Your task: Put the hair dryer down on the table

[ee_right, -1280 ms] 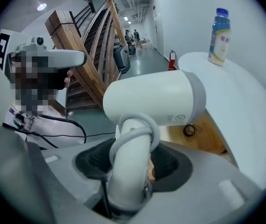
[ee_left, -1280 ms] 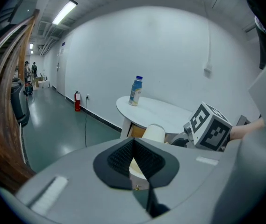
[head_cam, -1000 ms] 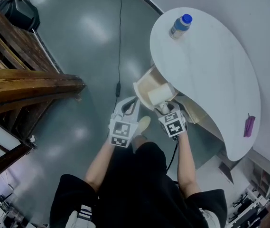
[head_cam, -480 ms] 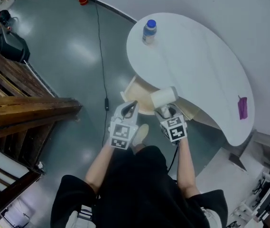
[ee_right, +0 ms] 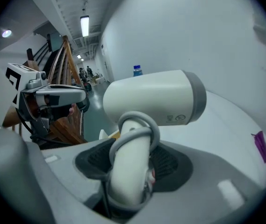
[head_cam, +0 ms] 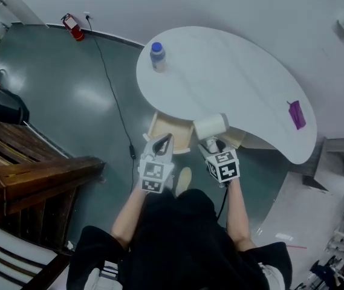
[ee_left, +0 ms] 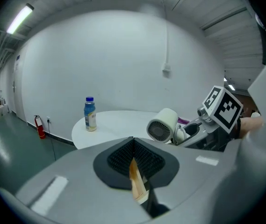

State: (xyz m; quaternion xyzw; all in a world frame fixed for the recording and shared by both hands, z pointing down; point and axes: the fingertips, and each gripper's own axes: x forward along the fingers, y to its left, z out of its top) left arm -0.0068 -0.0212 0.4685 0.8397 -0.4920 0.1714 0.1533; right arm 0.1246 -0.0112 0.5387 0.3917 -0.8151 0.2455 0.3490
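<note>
The right gripper (head_cam: 211,145) is clamped on the handle of the white hair dryer (head_cam: 211,125), held in the air at the table's (head_cam: 244,77) six o'clock edge — not resting on it. The left gripper (head_cam: 161,144), at the dryer's nine o'clock, has its jaws pressed together — empty.

Overhead, steeply down — shared table (head_cam: 232,71).

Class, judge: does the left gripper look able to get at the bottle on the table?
Probably yes: the left gripper is empty, the bottle stands alone near the table edge, and the hair dryer sits off to its right. Its shut jaws must open first.
</note>
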